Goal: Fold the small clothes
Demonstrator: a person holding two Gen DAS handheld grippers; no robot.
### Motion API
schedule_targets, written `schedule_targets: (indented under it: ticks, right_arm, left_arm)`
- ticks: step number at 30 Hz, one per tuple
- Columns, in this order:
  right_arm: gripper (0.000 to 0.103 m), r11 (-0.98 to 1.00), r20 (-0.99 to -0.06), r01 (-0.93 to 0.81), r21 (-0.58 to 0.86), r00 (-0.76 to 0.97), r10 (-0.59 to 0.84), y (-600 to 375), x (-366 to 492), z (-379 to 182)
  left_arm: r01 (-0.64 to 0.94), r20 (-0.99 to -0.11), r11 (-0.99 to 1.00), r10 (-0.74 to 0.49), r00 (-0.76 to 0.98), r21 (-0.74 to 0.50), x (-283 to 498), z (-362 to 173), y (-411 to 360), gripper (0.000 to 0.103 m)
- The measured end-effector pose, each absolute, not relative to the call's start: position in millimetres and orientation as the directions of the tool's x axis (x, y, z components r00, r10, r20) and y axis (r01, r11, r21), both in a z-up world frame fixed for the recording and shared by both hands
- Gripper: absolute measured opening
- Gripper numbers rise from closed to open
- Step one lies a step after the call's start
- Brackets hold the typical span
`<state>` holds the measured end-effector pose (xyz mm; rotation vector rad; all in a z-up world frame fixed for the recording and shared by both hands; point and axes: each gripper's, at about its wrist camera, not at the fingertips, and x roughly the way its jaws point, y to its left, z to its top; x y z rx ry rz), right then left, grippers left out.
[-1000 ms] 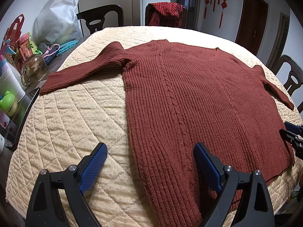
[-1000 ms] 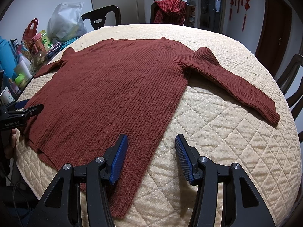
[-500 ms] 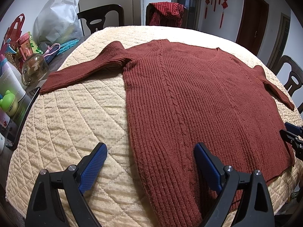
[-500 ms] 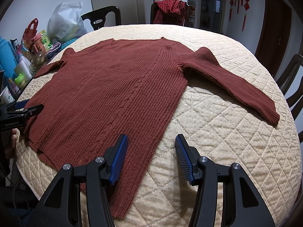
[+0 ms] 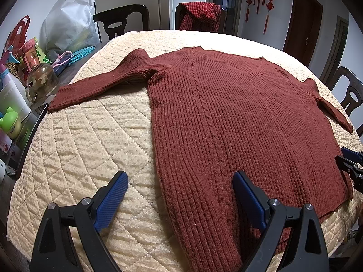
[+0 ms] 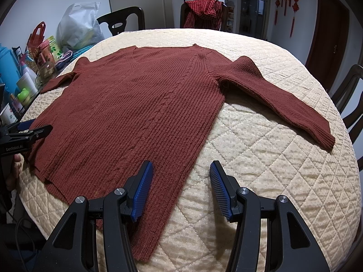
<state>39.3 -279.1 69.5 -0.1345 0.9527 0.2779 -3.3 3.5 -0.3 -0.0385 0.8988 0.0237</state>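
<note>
0 folds show so far — the rust-red ribbed sweater (image 5: 226, 122) lies spread flat on the quilt-covered bench (image 5: 90, 136), both sleeves out to the sides, its hem nearest the tongs. By my reading the whole job is still ahead: sleeves in, then body doubled.

The left tongs (image 5: 180, 195) sit low at the near edge, jaws wide apart and holding nothing, straddling the sweater's left side seam near the hem. The right tongs (image 6: 180, 187) match them at the other hem corner — jaws wide apart, empty, one blue pad over the knit and one over bare quilt. Both point forward along the garment, level with each other, poised over the hem corners.
</note>
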Motion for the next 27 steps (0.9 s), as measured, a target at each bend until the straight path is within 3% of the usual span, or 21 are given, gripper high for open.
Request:
schedule_targets:
  ticks: [27]
  right_arm:
    - [0.053, 0.955, -0.823, -0.297, 0.01, 0.541, 0.177, -273.7, 38.7, 67.0]
  left_arm:
    - [-0.042, -0.785, 0.999, 0.006, 0.619, -0.026, -5.3, -4.3, 6.3, 0.096]
